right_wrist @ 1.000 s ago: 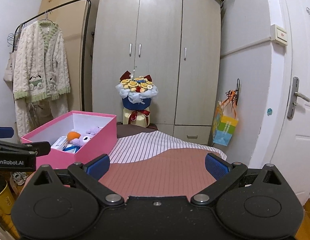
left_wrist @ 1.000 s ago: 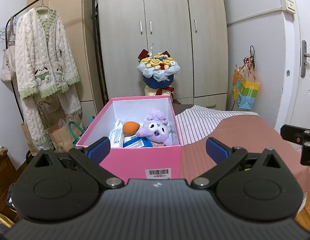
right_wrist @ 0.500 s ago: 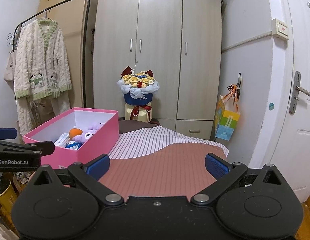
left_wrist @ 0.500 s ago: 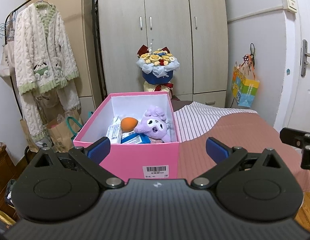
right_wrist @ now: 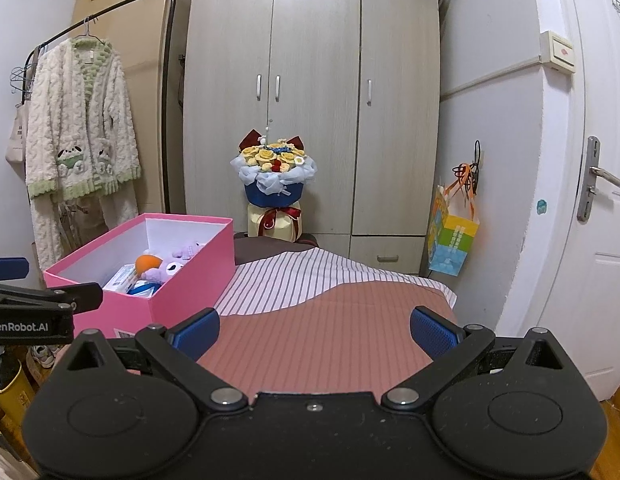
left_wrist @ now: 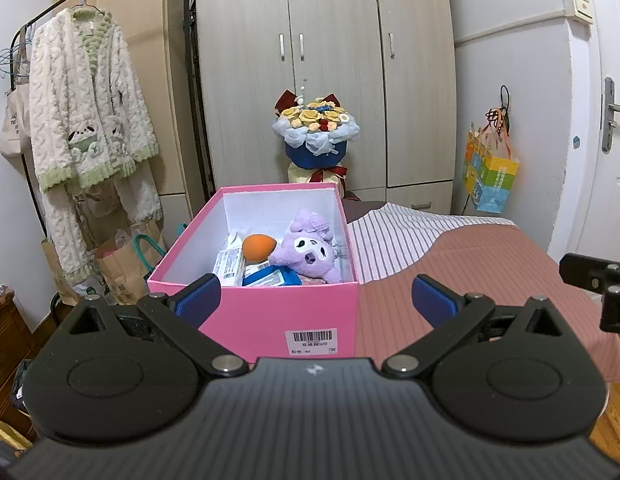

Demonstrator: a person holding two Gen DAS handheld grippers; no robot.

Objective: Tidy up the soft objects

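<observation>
A pink box [left_wrist: 265, 312] sits at the left edge of the bed [left_wrist: 470, 264], open-topped, and the soft things are already inside it: a purple plush toy [left_wrist: 310, 254] leaning toward the right wall, an orange ball [left_wrist: 258, 247] just beside it, and some white-and-blue packets [left_wrist: 245, 272] packed against the near and left side. The left gripper [left_wrist: 314, 298] hangs in front of the box's near wall with its jaws spread wide and nothing between them; the right gripper [right_wrist: 314, 330] hovers over the bare pink-striped cover near the middle of the bed, jaws equally apart and empty. From both views the bed surface around the box shows no loose toys or cloth — only the striped cover [right_wrist: 310, 280] running back toward the wardrobe [right_wrist: 314, 92]. Judging by that, the gathering part looks finished or nearly so; what may be left is tidying the contents or closing the box, though no lid is visible anywhere in either view. Whether more soft items wait outside the pictures cannot be told.
</observation>
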